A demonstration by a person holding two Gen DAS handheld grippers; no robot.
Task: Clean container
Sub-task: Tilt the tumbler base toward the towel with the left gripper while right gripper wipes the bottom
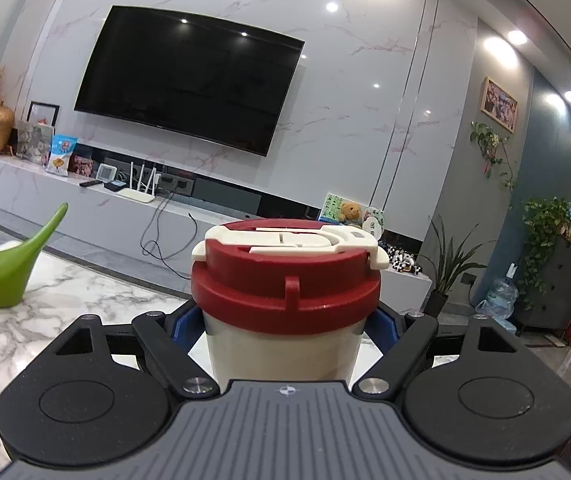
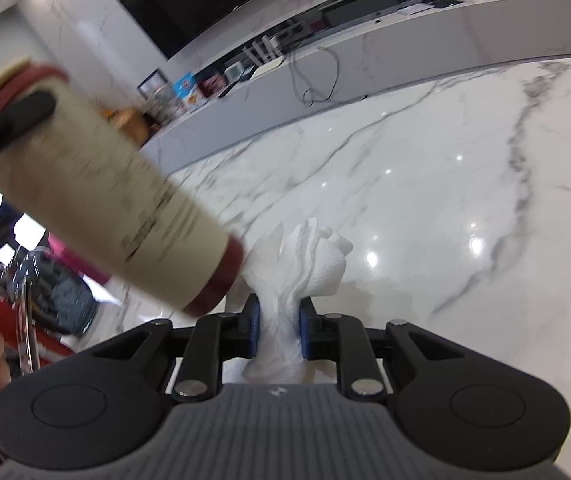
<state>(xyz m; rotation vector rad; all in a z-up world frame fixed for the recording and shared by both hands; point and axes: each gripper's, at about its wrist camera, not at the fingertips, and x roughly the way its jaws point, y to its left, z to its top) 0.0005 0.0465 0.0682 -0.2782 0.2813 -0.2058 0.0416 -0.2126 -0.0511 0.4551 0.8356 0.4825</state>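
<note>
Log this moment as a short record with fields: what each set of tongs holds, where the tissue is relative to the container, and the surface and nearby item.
left tongs: shut on the container, gripping the cream body just under the red lid
right tongs: shut on a wad of white tissue
tissue and container: tissue right beside the container's red base; contact cannot be told
lid: on, white latch across it
surface: marble table
nearby: green watering can on the table
</note>
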